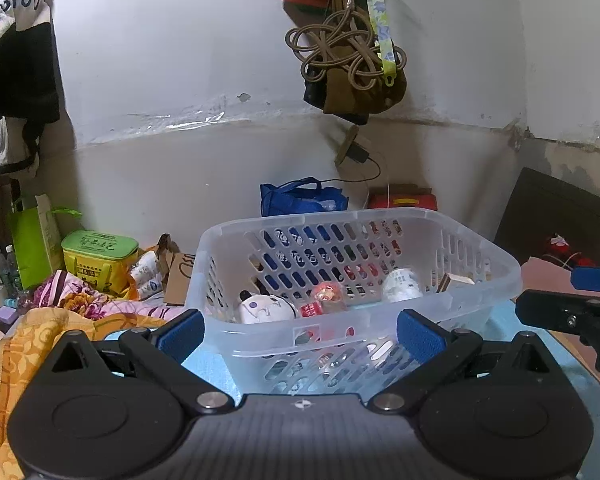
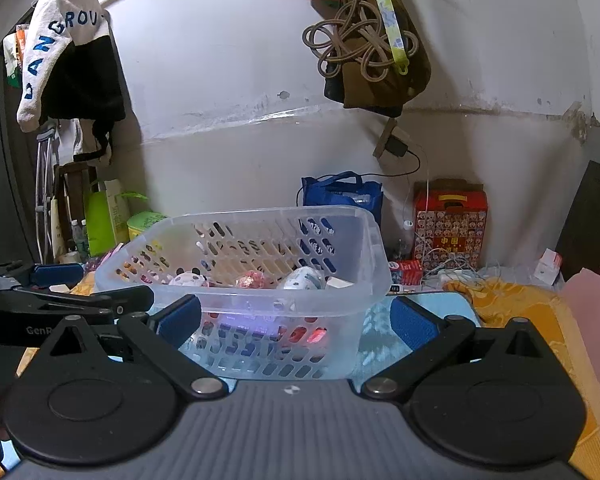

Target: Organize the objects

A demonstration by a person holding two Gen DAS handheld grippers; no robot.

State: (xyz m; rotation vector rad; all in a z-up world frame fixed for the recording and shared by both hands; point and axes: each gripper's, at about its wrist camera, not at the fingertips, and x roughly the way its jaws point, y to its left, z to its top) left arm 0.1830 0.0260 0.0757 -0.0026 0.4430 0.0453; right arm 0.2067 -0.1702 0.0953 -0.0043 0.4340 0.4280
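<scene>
A light blue mat (image 1: 208,364) covers the work surface in a cluttered room with a scuffed white wall behind. Nearest each camera are the gripper's own fingers: the left gripper (image 1: 300,334) has its jaws spread wide with nothing between the blue pads, and the right gripper (image 2: 296,318) is likewise released and empty. Directly ahead of both sits the clear slotted basket (image 1: 496,284), resting on the mat, its near wall lying just past the fingertips. In the left view the basket is centred between the jaws; in the right view it lies left of centre, so the left gripper appears the better lined up. Its long axis seems to run across the left gripper's line of sight. Inside lie a white panda-like toy (image 1: 264,308), a red-topped piece (image 1: 326,294) and a white printed object (image 1: 400,284). Beyond are a blue bag (image 1: 300,198) and a red box (image 2: 450,220) against the wall.
</scene>
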